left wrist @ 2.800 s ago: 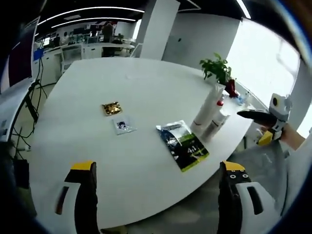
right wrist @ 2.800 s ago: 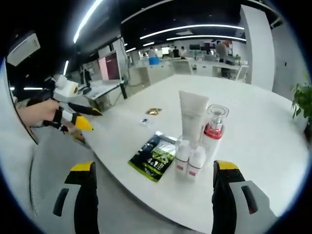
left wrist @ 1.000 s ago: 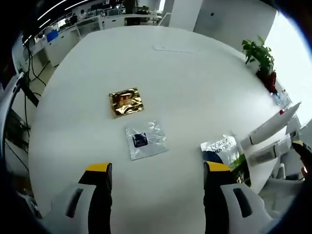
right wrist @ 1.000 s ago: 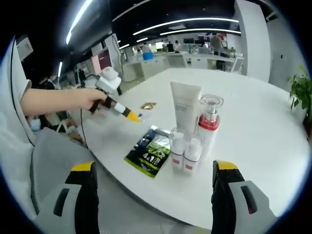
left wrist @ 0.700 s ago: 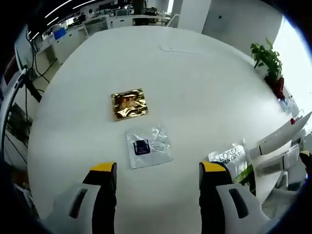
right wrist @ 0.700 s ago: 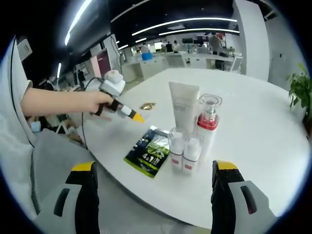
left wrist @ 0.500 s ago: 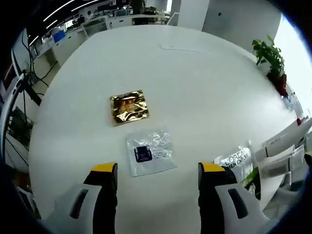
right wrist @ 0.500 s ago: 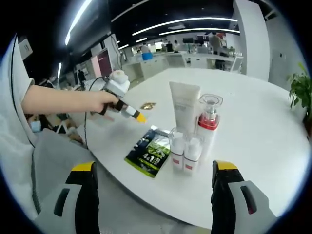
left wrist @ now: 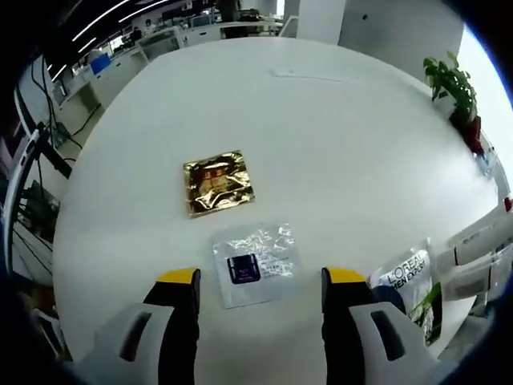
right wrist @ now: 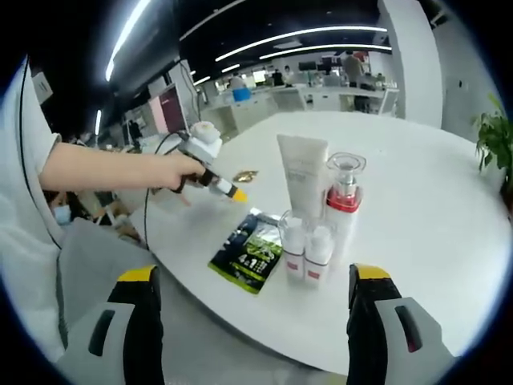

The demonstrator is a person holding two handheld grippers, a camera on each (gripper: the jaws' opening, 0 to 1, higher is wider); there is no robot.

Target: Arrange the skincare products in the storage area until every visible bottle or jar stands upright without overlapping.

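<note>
A tall white tube (right wrist: 303,180) and a clear pump bottle with a red band (right wrist: 345,200) stand upright on the white table (right wrist: 433,241), with two small white bottles (right wrist: 294,250) in front of them. A green and black pack (right wrist: 252,257) lies flat beside them. My right gripper (right wrist: 255,281) hangs open, short of the table edge. In the left gripper view a clear sachet (left wrist: 255,254) lies just ahead of my open left gripper (left wrist: 260,282), and a gold sachet (left wrist: 218,182) lies beyond it. The pack (left wrist: 409,281) and the tubes (left wrist: 481,241) sit at the right edge.
A potted plant (left wrist: 453,84) stands at the table's far side. A person's hand holds the left gripper (right wrist: 220,186) over the table near the gold sachet (right wrist: 244,175). Desks and office chairs fill the background. The table (left wrist: 337,144) is bare beyond the sachets.
The left gripper has moved forward over the table and lower, so the clear sachet now lies just ahead of its jaws. The right gripper has held nearly still.
</note>
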